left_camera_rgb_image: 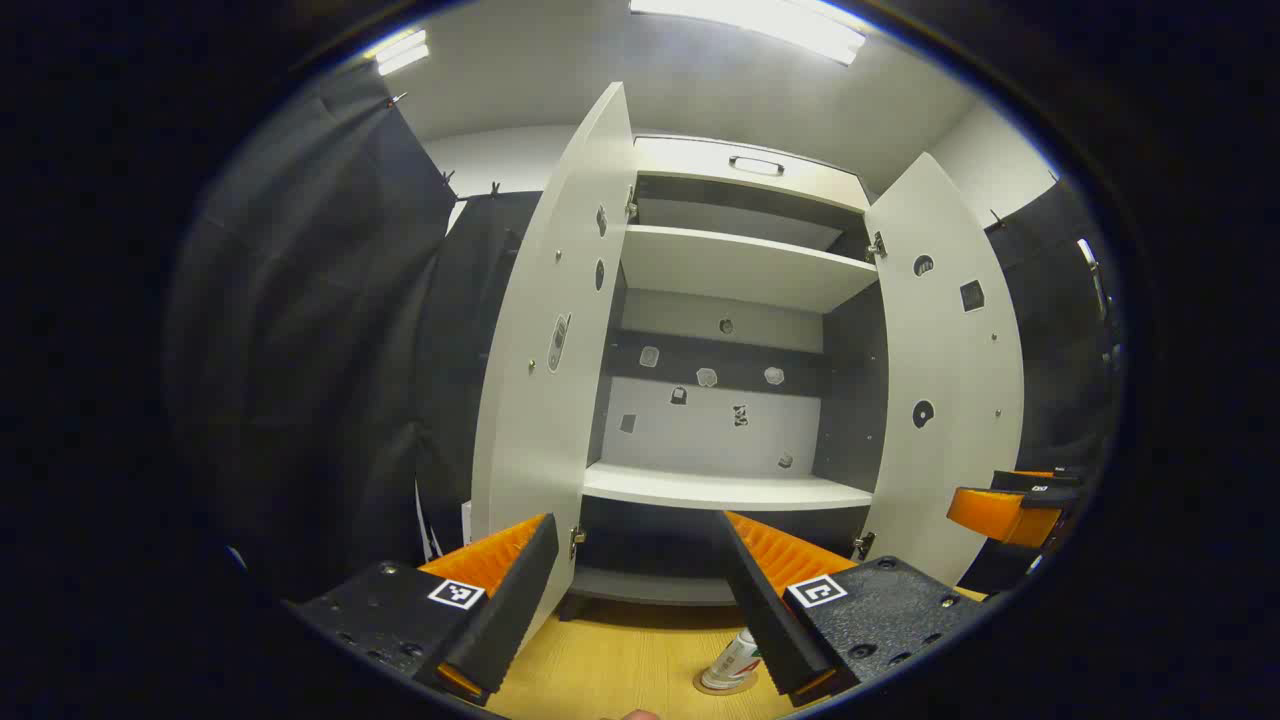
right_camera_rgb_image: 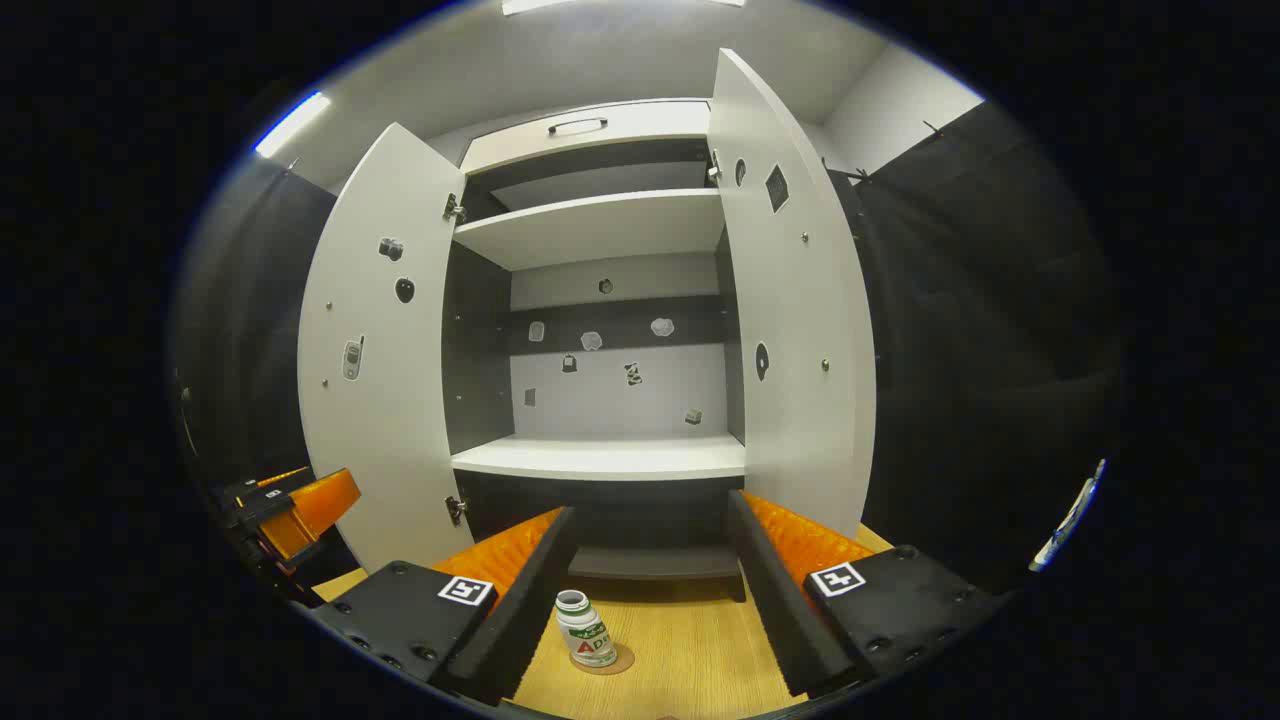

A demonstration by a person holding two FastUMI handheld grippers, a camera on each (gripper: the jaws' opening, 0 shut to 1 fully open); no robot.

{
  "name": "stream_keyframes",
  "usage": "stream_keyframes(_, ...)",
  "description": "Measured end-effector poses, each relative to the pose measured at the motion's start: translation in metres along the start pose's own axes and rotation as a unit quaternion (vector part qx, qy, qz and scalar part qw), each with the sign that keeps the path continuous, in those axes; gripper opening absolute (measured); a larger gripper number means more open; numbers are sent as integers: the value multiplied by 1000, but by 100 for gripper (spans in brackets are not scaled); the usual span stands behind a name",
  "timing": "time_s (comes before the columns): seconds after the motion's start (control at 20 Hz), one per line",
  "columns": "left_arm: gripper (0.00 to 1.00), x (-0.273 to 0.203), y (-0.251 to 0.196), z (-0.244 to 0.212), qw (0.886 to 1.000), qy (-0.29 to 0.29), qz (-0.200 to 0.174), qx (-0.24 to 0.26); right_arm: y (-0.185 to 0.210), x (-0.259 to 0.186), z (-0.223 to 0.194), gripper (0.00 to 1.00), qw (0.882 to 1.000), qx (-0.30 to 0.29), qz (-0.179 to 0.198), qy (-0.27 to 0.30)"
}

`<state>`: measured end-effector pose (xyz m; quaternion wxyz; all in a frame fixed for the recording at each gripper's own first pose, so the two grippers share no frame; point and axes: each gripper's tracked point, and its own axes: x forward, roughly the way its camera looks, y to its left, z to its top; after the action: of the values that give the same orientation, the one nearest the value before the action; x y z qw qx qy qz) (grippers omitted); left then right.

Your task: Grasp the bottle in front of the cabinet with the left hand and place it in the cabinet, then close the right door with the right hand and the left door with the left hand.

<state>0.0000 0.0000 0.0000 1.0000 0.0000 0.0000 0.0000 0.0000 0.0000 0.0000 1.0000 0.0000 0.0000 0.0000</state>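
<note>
Bottle [right_camera_rgb_image: 585, 628] upright before the open cabinet [right_camera_rgb_image: 600, 455], both tools apart.

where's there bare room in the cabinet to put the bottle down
The cabinet's middle shelf is bare from side wall to side wall, between the open left door and right door. The upper shelf is bare too. The bottle stands on the wooden floor in front.

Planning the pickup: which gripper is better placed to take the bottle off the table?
Left, probably. The bottle stands just beside the left gripper, open. The right gripper is open too, near the bottle but assigned the door.
</note>
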Motion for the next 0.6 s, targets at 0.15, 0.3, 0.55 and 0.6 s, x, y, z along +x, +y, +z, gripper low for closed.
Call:
stream_keyframes(0.15,97,0,1,2,1000,-3,2,0,-1,1,0,99,1000,2,-2,-1)
stream_keyframes(0.3,95,0,1,1,1000,-3,3,-2,-1,1,0,99,1000,2,-2,-2)
stream_keyframes(0.55,95,-2,2,2,1000,-3,6,0,-2,0,0,99,1000,4,-1,-3)
stream_keyframes(0.6,95,-2,4,2,1000,-4,7,1,-2,0,0,99,1000,4,-1,-3)
